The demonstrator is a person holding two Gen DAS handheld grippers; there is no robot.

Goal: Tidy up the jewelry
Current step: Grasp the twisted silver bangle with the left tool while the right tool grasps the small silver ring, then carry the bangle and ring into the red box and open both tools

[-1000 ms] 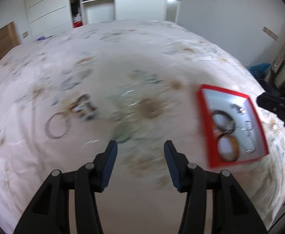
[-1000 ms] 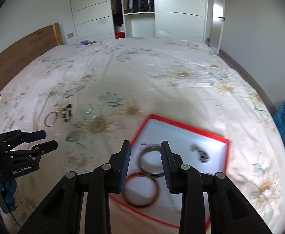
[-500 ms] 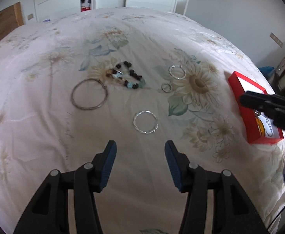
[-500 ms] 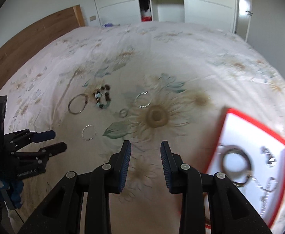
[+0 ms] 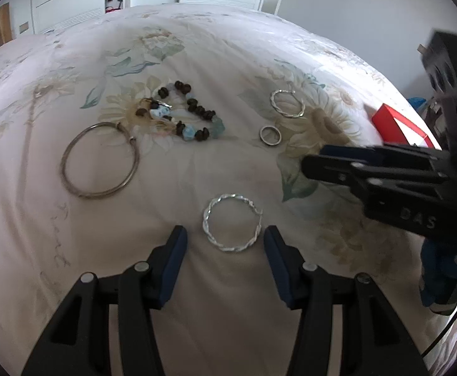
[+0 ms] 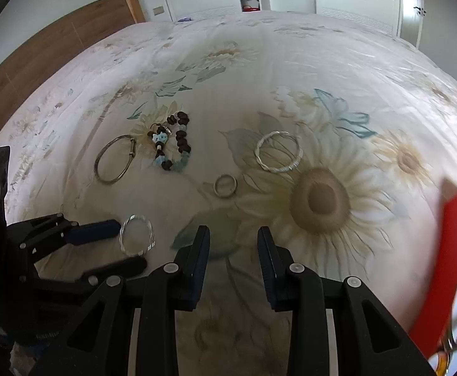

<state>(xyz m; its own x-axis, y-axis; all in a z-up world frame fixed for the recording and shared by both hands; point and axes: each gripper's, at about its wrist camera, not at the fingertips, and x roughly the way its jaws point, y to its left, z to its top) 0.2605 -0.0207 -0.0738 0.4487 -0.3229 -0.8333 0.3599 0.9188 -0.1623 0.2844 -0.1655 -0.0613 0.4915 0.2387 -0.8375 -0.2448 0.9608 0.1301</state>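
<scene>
The job looks partly done. The red tray point(image 6: 452, 263) at the right edge of the right wrist view already holds some pieces: a metal ring and an amber one show at its lower corner, though blur and the frame edge hide whatever else it holds. Five pieces are left on the bedspread point(image 5: 228, 47).

The left gripper point(image 5: 225, 242) is spread wide and holds nothing. The twisted hoop point(image 5: 232, 222) lies flat just ahead of its tips, roughly centred on the gap, so this is probably the next pick. The right gripper point(image 6: 233, 241) also stands parted and empty, over a printed sunflower, well apart from the tray.

Farther out lie a second hoop point(image 5: 287, 103) of the same twisted silver wire, a small plain band point(image 5: 270, 135) near it, a beaded bracelet point(image 5: 186, 116) and a large bangle point(image 5: 100, 161).

Both hoops are thin, bright and rope-like, each with a small opening in its circle. The band is smooth and thicker for its size. The bracelet is a loose, irregular loop of dark brown lumps and pale blue stones, lying collapsed. The bangle is dull grey wire with a clasp at its top. The bedspread is soft, pale, floral cloth, lightly creased, so thin pieces lie flush with it.
</scene>
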